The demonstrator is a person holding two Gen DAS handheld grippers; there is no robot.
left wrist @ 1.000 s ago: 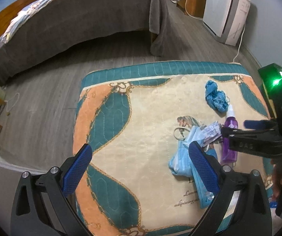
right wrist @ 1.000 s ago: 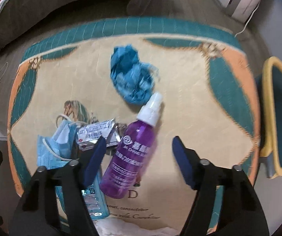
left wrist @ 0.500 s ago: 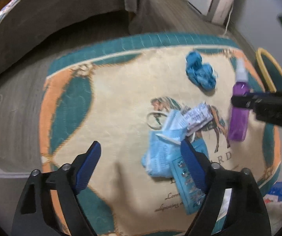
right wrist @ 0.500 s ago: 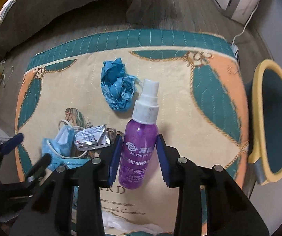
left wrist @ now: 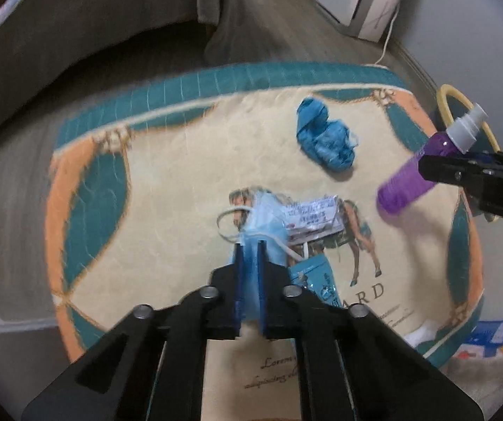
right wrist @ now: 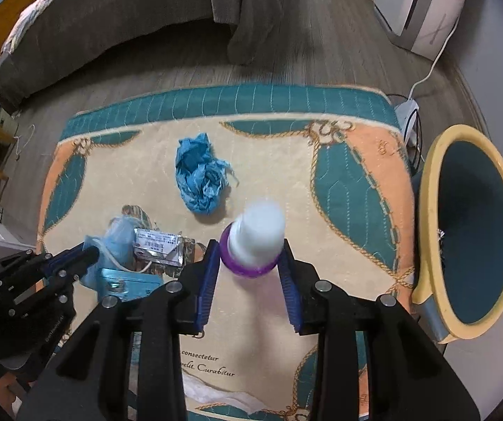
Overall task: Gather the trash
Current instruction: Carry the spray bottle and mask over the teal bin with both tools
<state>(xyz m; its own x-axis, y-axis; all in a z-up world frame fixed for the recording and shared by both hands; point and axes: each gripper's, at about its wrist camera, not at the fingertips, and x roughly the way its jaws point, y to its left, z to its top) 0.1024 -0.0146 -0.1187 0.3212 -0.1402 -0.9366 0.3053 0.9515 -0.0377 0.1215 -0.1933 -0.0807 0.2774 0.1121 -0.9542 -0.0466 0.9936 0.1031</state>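
My left gripper (left wrist: 249, 245) is shut on a light blue face mask (left wrist: 265, 217) lying on the rug (left wrist: 167, 189); it also shows at the left of the right wrist view (right wrist: 90, 254). My right gripper (right wrist: 249, 245) is shut on a purple spray bottle (right wrist: 256, 235) with a white cap and holds it lifted above the rug; the bottle also shows at the right of the left wrist view (left wrist: 412, 179). A silver wrapper (left wrist: 312, 217) and a teal packet (left wrist: 321, 284) lie by the mask. A crumpled blue wad (right wrist: 200, 182) lies further back.
A teal bin with a yellow rim (right wrist: 476, 224) stands off the rug's right edge. A bed with a grey cover (right wrist: 111, 24) is behind the rug. A white appliance (right wrist: 423, 3) with a cable stands at the back right. White tissue (right wrist: 216, 389) lies at the rug's near edge.
My left gripper has closed on the face mask. My right gripper has lifted the purple bottle off the rug and tipped it cap-forward, moving right toward the bin.
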